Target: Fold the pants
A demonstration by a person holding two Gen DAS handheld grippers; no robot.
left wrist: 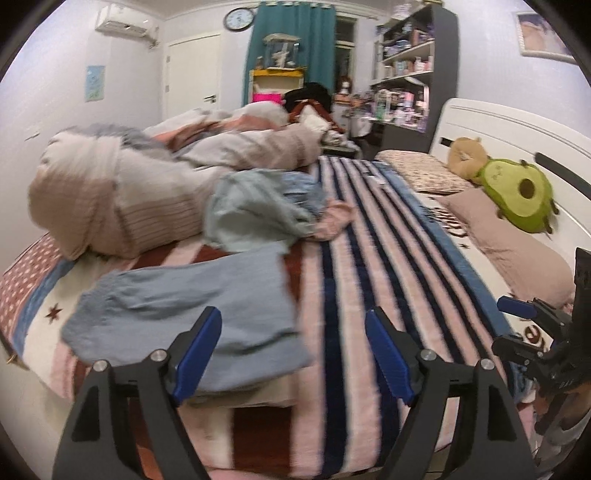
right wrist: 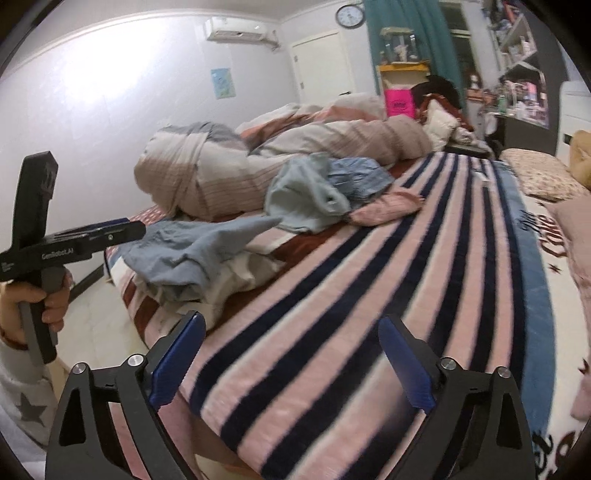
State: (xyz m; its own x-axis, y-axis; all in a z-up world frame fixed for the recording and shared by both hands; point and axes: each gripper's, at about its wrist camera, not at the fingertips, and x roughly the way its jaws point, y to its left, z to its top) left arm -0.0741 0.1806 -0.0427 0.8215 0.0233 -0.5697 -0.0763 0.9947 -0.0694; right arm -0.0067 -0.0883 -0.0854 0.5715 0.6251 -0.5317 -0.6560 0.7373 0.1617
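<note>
One folded blue pants (left wrist: 192, 314) ahead-left of my left gripper (left wrist: 293, 354); two grippers tilted down, both released, right gripper (right wrist: 291, 363) over stripes.

White lettering reading "GenRobot.AI" stands on the black body of the left gripper (right wrist: 92, 240), at the left edge of the right wrist view; the smaller print beside it is too fine to read. At the right edge of that view, dark script on the white part of the bedspread (right wrist: 550, 236) looks like "Cute", though only partly legible. The wall clock (right wrist: 349, 16) at the top shows no readable numerals.
</note>
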